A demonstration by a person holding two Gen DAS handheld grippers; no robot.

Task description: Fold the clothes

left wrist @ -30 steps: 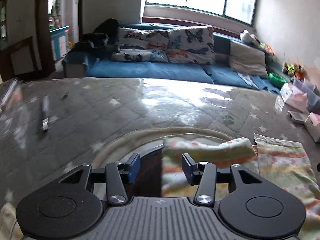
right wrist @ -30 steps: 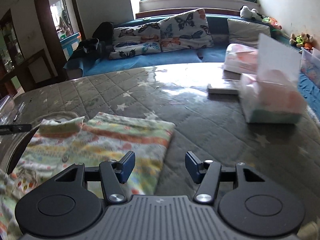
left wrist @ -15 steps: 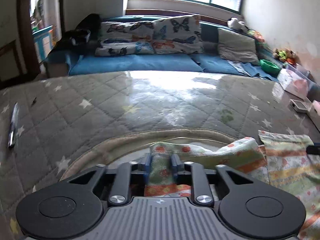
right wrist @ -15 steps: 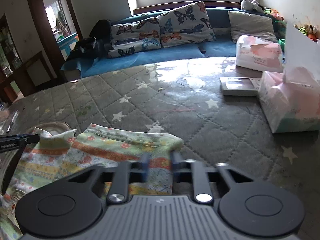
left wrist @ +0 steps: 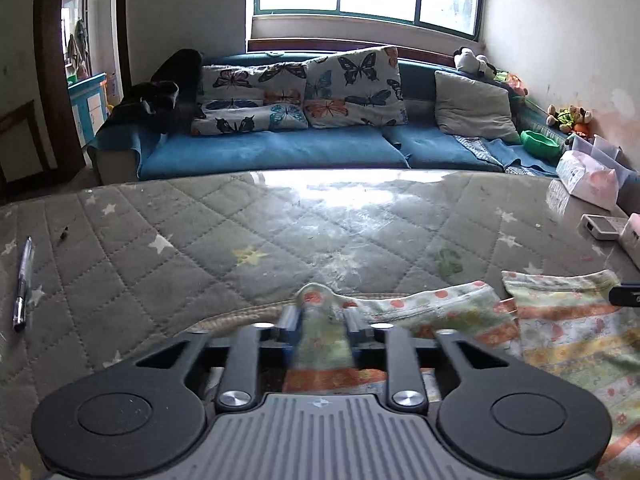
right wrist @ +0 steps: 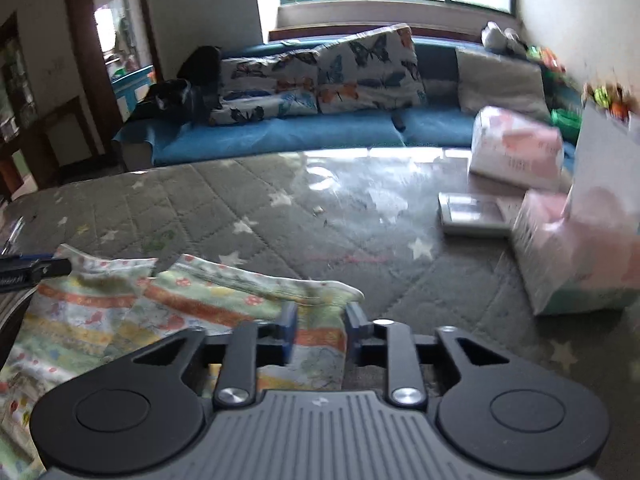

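Observation:
A patterned garment (left wrist: 560, 332) with green, orange and yellow stripes lies on the grey quilted table (left wrist: 280, 232). My left gripper (left wrist: 322, 320) is shut on the garment's left top corner, with cloth bunched between the fingers. My right gripper (right wrist: 318, 322) is shut on the garment's (right wrist: 140, 312) right top corner. Each gripper's tip shows at the edge of the other's view: the right one (left wrist: 626, 295) and the left one (right wrist: 28, 270).
A pen (left wrist: 22, 280) lies at the table's left. Pink tissue packs (right wrist: 580, 252) (right wrist: 518, 152) and a flat white box (right wrist: 474, 216) stand at the right. A blue sofa (left wrist: 280, 148) with butterfly cushions runs behind the table.
Both grippers went from open to shut on the garment's top corners. Both then lifted and pulled those corners; the views now look more level across the table.

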